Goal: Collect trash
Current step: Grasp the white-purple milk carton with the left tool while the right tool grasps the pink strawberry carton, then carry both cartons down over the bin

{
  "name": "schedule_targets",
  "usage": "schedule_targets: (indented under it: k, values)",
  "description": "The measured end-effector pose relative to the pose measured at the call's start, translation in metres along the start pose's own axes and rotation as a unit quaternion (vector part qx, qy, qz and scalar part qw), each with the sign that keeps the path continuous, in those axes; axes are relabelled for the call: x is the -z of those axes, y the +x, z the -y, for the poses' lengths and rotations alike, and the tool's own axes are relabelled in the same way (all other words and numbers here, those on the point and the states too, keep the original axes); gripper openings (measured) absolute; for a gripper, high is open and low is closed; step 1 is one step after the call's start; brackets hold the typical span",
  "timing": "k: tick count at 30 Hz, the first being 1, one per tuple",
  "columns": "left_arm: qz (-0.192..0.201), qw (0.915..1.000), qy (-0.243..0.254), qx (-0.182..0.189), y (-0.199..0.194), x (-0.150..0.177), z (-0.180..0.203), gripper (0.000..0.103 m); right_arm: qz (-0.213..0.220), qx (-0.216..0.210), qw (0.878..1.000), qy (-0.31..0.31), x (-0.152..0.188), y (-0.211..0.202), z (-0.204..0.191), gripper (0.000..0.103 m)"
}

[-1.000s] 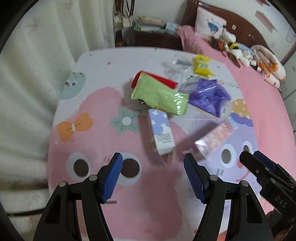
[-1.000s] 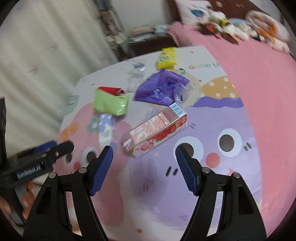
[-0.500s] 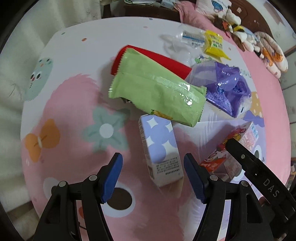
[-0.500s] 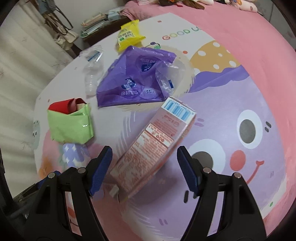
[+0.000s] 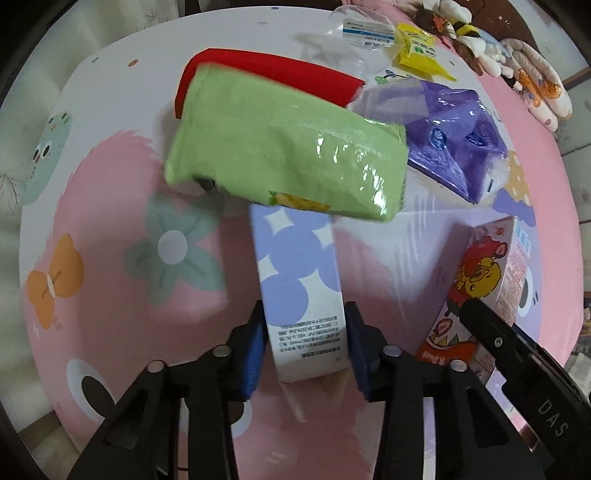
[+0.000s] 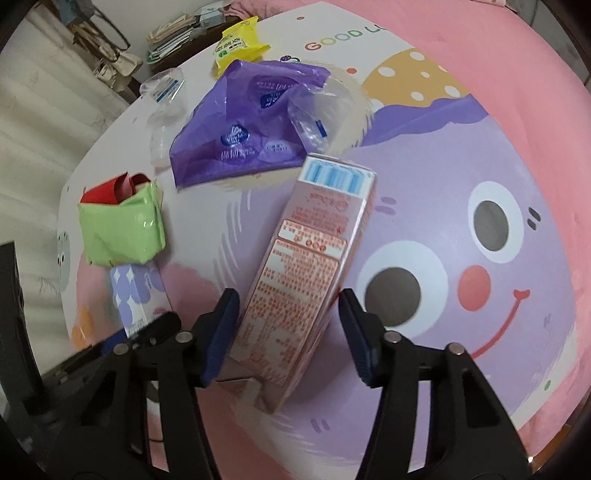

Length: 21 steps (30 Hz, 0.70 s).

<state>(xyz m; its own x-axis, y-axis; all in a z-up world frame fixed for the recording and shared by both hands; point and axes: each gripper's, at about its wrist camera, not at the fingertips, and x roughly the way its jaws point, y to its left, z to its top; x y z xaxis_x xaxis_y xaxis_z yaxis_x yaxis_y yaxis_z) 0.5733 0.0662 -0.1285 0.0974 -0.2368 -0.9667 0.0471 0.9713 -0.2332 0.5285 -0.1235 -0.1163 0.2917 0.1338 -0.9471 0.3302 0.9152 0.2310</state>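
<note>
1. Trash lies strewn over a bedspread [image 6: 498,122] printed with cartoon faces, a flower and a butterfly on pink, lilac and white
2. Left gripper [image 5: 304,345] points steeply down with its jaws closing around a white-and-lilac drink carton [image 5: 299,280]; the blue pads sit against the carton's two sides near its printed end
3. Right gripper [image 6: 286,334] also points down, its jaws closing with a pink milk carton [image 6: 306,266] between them; the left pad is at the carton's side, while a small gap shows at the right pad
4. A green snack wrapper [image 5: 284,151] overlaps the far end of the lilac carton and partly covers a red packet [image 5: 280,74] behind it
5. A crumpled purple plastic bag [image 6: 251,125] lies just beyond the pink carton, with clear plastic wrap [image 6: 162,99] to its left and a yellow snack packet [image 6: 238,46] past it
6. Room: pale curtains [image 6: 40,122] hang along the left edge of the bed, a dark bedside table [image 6: 184,33] piled with papers stands at the far corner, and stuffed toys [image 5: 517,62] lie against a dark wooden headboard
</note>
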Motion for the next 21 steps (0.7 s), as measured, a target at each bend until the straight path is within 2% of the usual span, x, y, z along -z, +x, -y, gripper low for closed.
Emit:
schedule_targets:
  k: [6, 14, 21]
  values:
    - [0.018, 0.9996, 0.022, 0.003, -0.011, 0.016, 0.01, 0.037, -0.003, 0.002, 1.0, -0.025, 0.017, -0.017, 0.011, 0.035]
    - [0.035, 0.9985, 0.038, 0.014, -0.028, 0.054, 0.018, 0.037, -0.009, -0.024, 1.0, -0.012, 0.043, -0.039, 0.032, 0.035]
    - [0.067, 0.9973, 0.029, 0.002, -0.058, 0.108, 0.028, 0.037, 0.001, -0.053, 0.997, -0.05, 0.071, -0.072, 0.045, 0.035]
